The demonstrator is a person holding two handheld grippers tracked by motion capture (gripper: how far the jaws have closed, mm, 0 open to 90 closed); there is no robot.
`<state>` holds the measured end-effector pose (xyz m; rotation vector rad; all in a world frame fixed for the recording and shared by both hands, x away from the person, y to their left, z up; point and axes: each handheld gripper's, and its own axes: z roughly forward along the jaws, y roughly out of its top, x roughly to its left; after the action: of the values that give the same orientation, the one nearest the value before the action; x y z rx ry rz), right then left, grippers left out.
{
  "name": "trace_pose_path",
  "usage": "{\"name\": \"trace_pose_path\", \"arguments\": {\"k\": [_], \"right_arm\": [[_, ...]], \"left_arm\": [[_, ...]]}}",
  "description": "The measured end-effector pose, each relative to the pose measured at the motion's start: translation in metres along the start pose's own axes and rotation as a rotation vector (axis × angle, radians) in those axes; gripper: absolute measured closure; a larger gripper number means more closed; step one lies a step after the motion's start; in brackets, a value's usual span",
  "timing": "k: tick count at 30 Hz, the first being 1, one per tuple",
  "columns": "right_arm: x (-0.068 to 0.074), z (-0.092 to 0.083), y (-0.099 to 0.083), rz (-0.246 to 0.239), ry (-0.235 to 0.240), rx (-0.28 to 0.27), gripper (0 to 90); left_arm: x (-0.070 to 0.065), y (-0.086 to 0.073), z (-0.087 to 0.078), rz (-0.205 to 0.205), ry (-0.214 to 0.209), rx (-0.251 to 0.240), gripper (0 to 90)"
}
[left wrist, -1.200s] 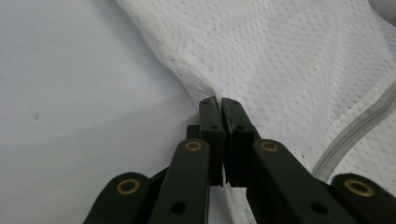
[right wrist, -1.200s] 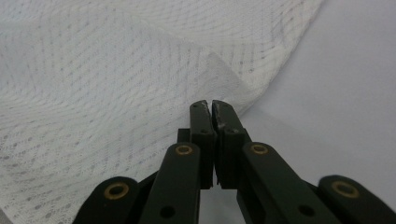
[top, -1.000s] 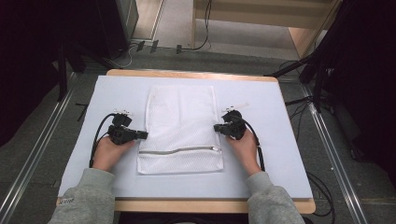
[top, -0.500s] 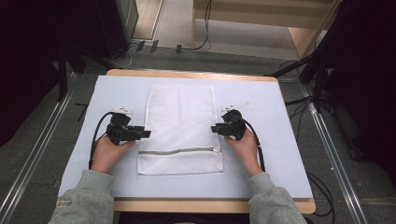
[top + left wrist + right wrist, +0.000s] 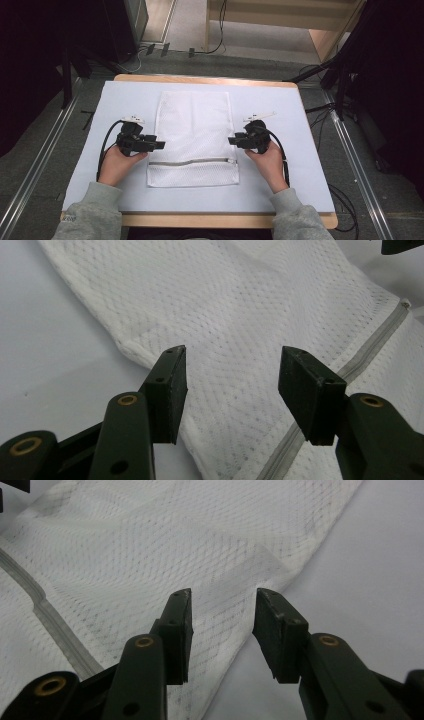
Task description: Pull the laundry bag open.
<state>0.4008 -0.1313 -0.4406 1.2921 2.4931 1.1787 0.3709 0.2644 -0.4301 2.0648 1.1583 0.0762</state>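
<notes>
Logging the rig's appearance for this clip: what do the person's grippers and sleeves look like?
Both the left gripper and the right gripper are black, each trailing a black cable and topped with a small white plate. The fingers are flat black blocks on arms with brass-coloured rivets. The sleeves are grey.

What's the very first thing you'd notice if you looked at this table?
A white mesh bag lies flat in the middle of the table's pale cover, with a grey zipper running across it near the person's end. A hand on each side holds a black gripper at the bag's edge: the left gripper and the right gripper have both just been opening, with nothing pinched between their jaws.
</notes>
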Motion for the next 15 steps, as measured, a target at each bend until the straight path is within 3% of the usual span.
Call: {"name": "trace_pose_path", "arguments": {"k": [15], "right_arm": [[0.006,-0.015,-0.016,0.003,0.008,0.002,55.7]], "left_arm": [[-0.015,0.009,0.009,0.038,-0.051,0.012,41.9]]}}
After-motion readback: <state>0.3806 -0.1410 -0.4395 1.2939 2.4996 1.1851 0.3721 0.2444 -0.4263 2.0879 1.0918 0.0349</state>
